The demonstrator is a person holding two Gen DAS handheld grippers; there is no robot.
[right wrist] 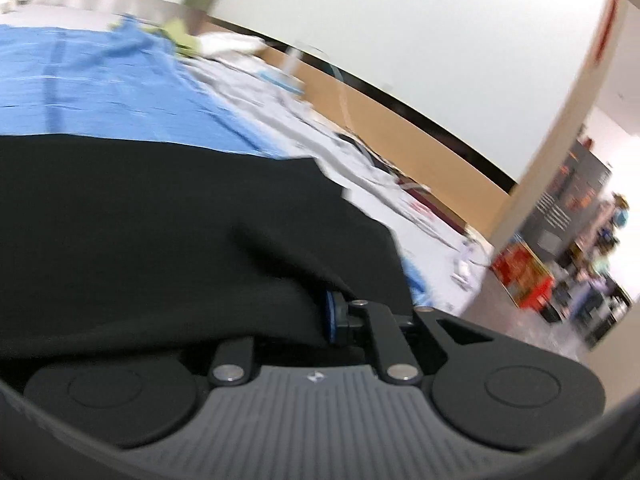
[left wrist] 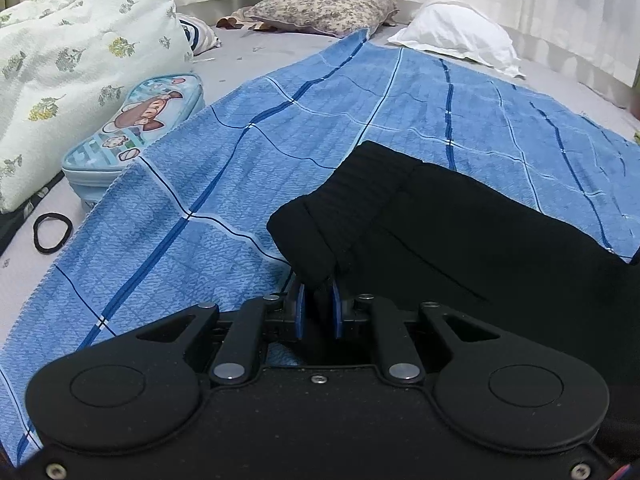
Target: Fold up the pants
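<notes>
Black pants [left wrist: 460, 220] lie on a blue checked towel [left wrist: 248, 152] spread over the bed. The ribbed waistband [left wrist: 360, 184] points away from me. My left gripper [left wrist: 319, 292] is shut on the near corner of the waistband, with black cloth pinched between its blue pads [left wrist: 301, 312]. In the blurred right wrist view the pants [right wrist: 160, 220] drape over my right gripper [right wrist: 316, 308], which is shut on the black cloth; only its right blue pad [right wrist: 329, 312] shows.
A floral quilt [left wrist: 76, 64], a cartoon pencil case [left wrist: 136, 132] and a black hair tie [left wrist: 52, 232] lie left of the towel. Two pillows [left wrist: 328, 0] sit at the far end. The bed's right edge, a wooden board [right wrist: 400, 128] and room clutter [right wrist: 580, 260] show on the right.
</notes>
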